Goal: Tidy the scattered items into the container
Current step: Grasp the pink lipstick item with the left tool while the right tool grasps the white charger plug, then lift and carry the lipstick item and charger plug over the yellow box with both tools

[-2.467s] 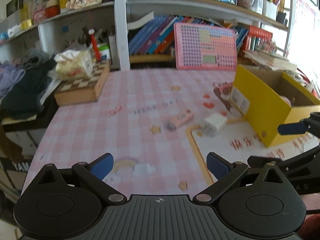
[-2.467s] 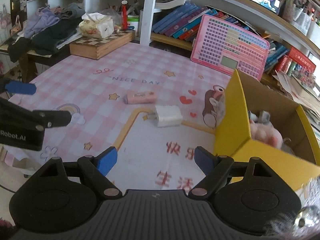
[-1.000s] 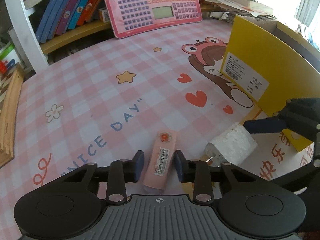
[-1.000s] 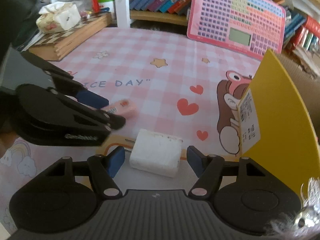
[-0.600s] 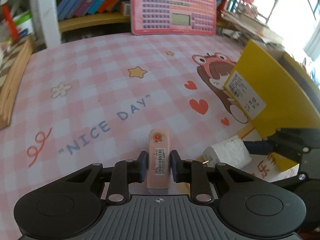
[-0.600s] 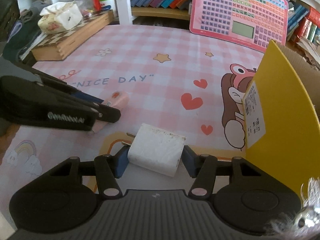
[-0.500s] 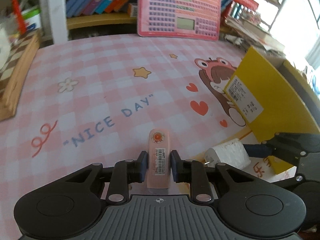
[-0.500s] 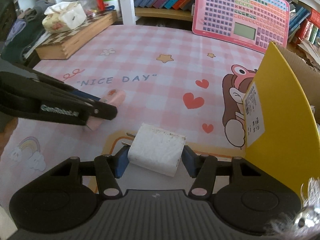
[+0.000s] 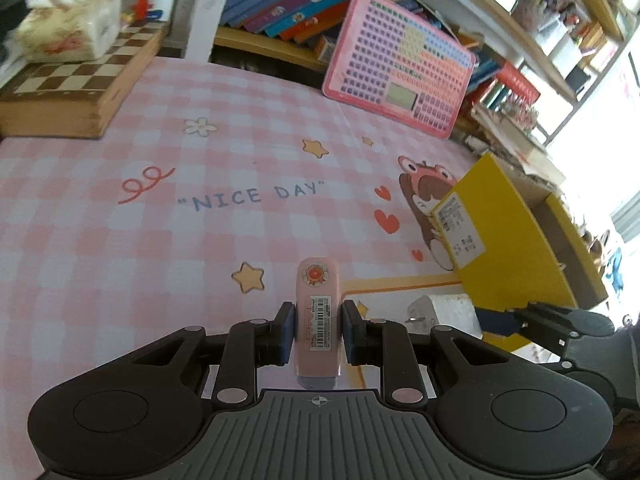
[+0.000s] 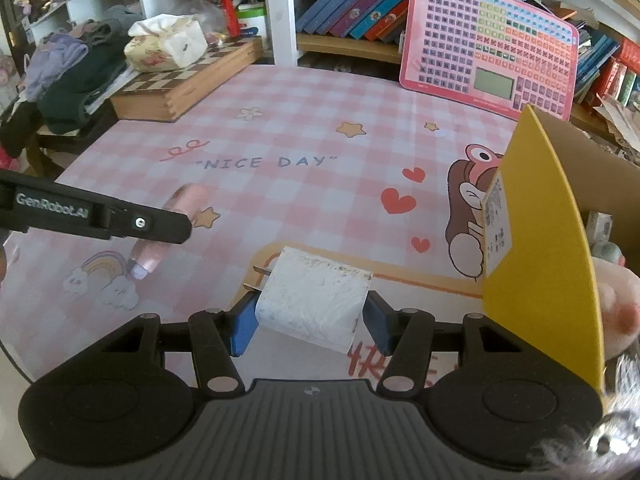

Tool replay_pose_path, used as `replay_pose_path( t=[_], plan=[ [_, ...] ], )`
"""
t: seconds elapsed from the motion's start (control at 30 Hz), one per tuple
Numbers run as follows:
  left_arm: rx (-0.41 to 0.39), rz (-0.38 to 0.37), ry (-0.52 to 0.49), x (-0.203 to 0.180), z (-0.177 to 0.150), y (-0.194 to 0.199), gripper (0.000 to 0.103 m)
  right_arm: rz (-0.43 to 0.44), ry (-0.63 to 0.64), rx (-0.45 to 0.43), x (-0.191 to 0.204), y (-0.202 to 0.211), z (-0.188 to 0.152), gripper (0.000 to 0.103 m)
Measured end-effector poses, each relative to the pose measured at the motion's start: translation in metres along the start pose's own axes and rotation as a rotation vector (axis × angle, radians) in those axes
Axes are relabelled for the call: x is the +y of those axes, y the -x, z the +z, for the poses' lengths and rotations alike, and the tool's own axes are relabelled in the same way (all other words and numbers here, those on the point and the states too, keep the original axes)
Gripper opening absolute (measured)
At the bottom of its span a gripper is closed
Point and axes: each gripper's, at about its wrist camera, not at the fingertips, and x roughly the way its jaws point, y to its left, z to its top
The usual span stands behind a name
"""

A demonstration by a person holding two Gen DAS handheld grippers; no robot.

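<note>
While left tongs (image 9: 318,330) clamp eraser (image 9: 318,316), right tongs (image 10: 310,322) clamp charger (image 10: 314,300).

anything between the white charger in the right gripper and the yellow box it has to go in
Only the box's own near wall. The right gripper is shut on the white charger, and the yellow box stands just to its right; that tall yellow wall must be cleared from above. Nothing else visible lies between them.

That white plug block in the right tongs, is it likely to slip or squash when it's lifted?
Probably not. The white charger looks like a hard boxy block, so it should stay stiff. The right tongs press its flat sides, which likely grip well. Its metal prongs stick out free, so they might snag the yellow box.
</note>
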Motion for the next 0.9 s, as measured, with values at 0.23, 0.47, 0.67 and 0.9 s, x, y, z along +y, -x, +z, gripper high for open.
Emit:
replay_pose_path(
  t=[0.23, 0.47, 0.67, 0.9],
  plan=[
    [-0.029, -0.025, 0.048, 0.001, -0.022, 0.032, 0.023, 0.008, 0.019, -0.015, 0.015, 0.029, -0.015, 0.054],
    [-0.053, -0.073, 0.080, -0.005, -0.046, 0.061, 0.023, 0.024, 0.033, -0.023, 0.033, 0.057, -0.035, 0.054],
    [-0.056, -0.106, 0.099, -0.011, -0.064, 0.081, 0.023, 0.036, 0.027, -0.022, 0.044, 0.081, -0.054, 0.054],
    [-0.065, -0.152, 0.089, -0.027, -0.083, 0.103, 0.023, 0.031, 0.011, -0.015, 0.052, 0.109, -0.080, 0.054]
  ],
)
